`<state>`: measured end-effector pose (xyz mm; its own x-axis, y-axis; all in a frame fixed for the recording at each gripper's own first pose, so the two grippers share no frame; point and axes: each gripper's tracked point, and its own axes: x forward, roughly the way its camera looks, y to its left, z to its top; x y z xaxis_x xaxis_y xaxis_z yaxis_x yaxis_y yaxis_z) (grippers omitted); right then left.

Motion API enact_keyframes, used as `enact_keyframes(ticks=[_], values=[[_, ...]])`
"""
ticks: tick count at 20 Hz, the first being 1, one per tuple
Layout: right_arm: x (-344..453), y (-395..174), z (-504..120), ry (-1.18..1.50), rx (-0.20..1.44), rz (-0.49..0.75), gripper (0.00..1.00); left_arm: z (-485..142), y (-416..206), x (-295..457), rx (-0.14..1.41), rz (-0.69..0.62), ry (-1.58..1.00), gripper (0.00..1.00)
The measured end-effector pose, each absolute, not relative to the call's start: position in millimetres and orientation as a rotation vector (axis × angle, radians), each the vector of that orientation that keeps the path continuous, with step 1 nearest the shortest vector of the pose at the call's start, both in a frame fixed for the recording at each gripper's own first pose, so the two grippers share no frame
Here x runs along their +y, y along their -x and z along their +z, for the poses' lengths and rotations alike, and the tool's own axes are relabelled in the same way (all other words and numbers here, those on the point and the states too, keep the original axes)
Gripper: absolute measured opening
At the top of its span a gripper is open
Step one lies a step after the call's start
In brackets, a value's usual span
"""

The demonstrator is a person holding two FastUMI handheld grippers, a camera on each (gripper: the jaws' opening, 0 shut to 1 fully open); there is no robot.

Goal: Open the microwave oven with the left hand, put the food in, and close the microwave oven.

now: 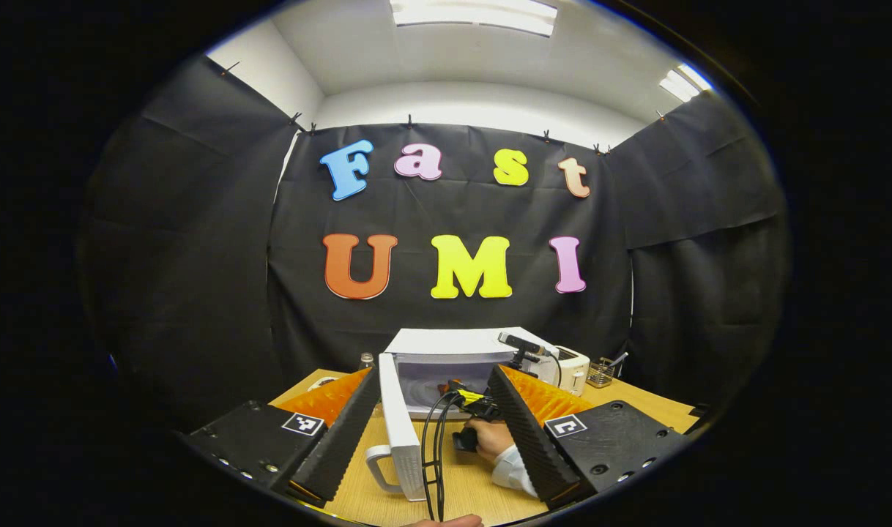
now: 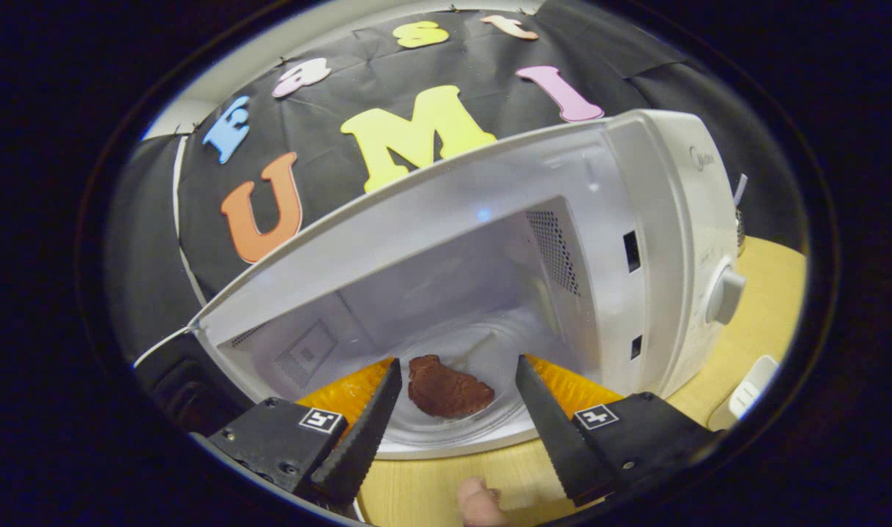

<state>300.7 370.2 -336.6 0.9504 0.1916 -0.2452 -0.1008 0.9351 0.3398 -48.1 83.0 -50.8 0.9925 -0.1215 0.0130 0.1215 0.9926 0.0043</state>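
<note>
The white microwave [image 1: 453,341] stands at the back of the wooden table [image 1: 482,492] with its door [image 1: 398,424] swung wide toward me, handle [image 1: 376,468] nearest. My left gripper [image 1: 435,375] hangs open in front of the door, touching nothing. A hand [image 1: 492,439] holds the right gripper [image 1: 466,399] at the cavity mouth. In the right gripper view, a brown piece of food [image 2: 446,391] lies on the glass turntable [image 2: 490,351] inside the microwave [image 2: 658,241]. The right gripper [image 2: 458,362] is open, its fingers either side of the food without pressing on it.
A white toaster [image 1: 572,367] and a wire basket [image 1: 602,372] stand right of the microwave, and a small jar [image 1: 366,359] to its left. A black camera [image 1: 523,344] sits on top. Cables [image 1: 435,446] trail over the table. The control knob [image 2: 724,294] is right of the cavity.
</note>
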Motion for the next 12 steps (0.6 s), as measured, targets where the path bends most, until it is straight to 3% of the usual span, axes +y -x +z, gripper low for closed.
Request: enact_keyframes(ticks=[8, 12], values=[[318.0, -249.8, -279.8, -0.121, 0.118, 0.165, 1.00, -50.6, 68.1, 81.6, -0.008, -0.107, -0.014, 0.94], [298.1, -204.8, -238.3, -0.156, 0.096, 0.248, 1.00, -55.1, 71.5, 82.4, 0.003, -0.108, -0.038, 0.94]])
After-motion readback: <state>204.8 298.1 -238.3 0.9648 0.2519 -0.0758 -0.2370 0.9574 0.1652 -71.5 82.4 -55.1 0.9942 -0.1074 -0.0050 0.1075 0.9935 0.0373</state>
